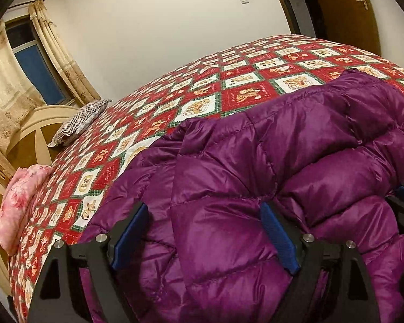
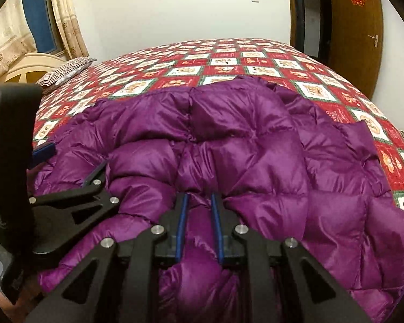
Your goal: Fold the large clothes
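A glossy purple quilted down jacket (image 2: 245,145) lies bunched on the near part of a bed spread with a red-and-white checked quilt (image 1: 229,80), its far edge well short of the striped pillow (image 1: 78,123) at the headboard end. The right gripper (image 2: 199,223) has its blue-padded jaws drawn close together around a puffy ridge of the jacket's near edge. The left gripper (image 1: 202,231) stands wide open over the jacket, fabric bulging up between its blue pads (image 1: 278,239) but nothing pinched.

The main risk, as I judge it, is slippage: the shell looks slick and the filling springy, so a one-sided lift could pull the ridge free or drag the whole jacket across the quilt. If the left gripper closes on the padding's crest only, the fold would sag unevenly.
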The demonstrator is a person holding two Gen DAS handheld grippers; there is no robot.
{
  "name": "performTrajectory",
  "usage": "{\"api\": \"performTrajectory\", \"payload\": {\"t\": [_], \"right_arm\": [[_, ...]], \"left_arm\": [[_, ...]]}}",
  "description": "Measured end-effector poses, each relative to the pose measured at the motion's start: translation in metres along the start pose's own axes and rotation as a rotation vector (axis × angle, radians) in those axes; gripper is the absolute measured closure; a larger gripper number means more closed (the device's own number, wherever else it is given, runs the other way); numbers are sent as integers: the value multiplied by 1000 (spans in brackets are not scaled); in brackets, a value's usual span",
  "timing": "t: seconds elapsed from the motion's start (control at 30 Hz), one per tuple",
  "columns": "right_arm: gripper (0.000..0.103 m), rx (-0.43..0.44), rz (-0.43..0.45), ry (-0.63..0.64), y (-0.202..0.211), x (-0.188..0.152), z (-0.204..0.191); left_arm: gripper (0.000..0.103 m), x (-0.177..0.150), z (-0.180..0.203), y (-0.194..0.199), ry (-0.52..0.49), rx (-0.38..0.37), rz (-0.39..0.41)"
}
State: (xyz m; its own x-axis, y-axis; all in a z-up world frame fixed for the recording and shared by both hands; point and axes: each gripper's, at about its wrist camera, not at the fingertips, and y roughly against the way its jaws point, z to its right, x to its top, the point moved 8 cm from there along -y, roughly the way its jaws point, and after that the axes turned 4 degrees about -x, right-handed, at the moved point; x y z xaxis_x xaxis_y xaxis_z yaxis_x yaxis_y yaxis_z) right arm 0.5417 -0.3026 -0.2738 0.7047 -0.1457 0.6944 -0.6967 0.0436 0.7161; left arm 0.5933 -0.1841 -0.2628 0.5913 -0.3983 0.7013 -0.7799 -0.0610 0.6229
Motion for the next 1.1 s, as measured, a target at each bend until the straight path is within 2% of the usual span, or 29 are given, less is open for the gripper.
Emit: {"api": "performTrajectory", "payload": {"t": [0.17, 0.23, 0.3, 0.37, 0.47, 0.53, 0.57, 0.63, 0.73, 0.83, 1.1], "right_arm": [[82, -3, 3, 3, 0, 0, 0], [82, 3, -5, 8, 0, 0, 0], [82, 27, -37, 6, 5, 4, 2], [79, 46, -9, -47, 24, 20, 12], [70, 4, 81, -137, 45, 56, 32], [70, -17, 99, -189, 41, 82, 39], [70, -57, 112, -200, 32, 97, 43], [70, -75, 97, -226, 8, 106, 45], [70, -80, 22, -229, -32, 96, 41], [70, -79, -7, -214, -49, 79, 40], [71, -39, -22, -232, -59, 69, 44]], "left_arm": [[17, 0, -2, 1, 1, -5, -6], [17, 3, -11, 7, 25, -23, -43], [17, 12, -28, 18, 62, -24, -41], [17, 30, -52, 31, 120, 19, -12], [15, 62, -74, 31, 230, 30, 2], [15, 79, -72, 23, 261, 45, -4], [15, 86, -66, 17, 274, 50, -9], [15, 93, -45, 2, 267, 26, -29], [15, 82, -14, -28, 189, 46, -83], [15, 63, 2, -49, 146, 47, -109], [8, 54, 1, -62, 196, 21, -124]]}}
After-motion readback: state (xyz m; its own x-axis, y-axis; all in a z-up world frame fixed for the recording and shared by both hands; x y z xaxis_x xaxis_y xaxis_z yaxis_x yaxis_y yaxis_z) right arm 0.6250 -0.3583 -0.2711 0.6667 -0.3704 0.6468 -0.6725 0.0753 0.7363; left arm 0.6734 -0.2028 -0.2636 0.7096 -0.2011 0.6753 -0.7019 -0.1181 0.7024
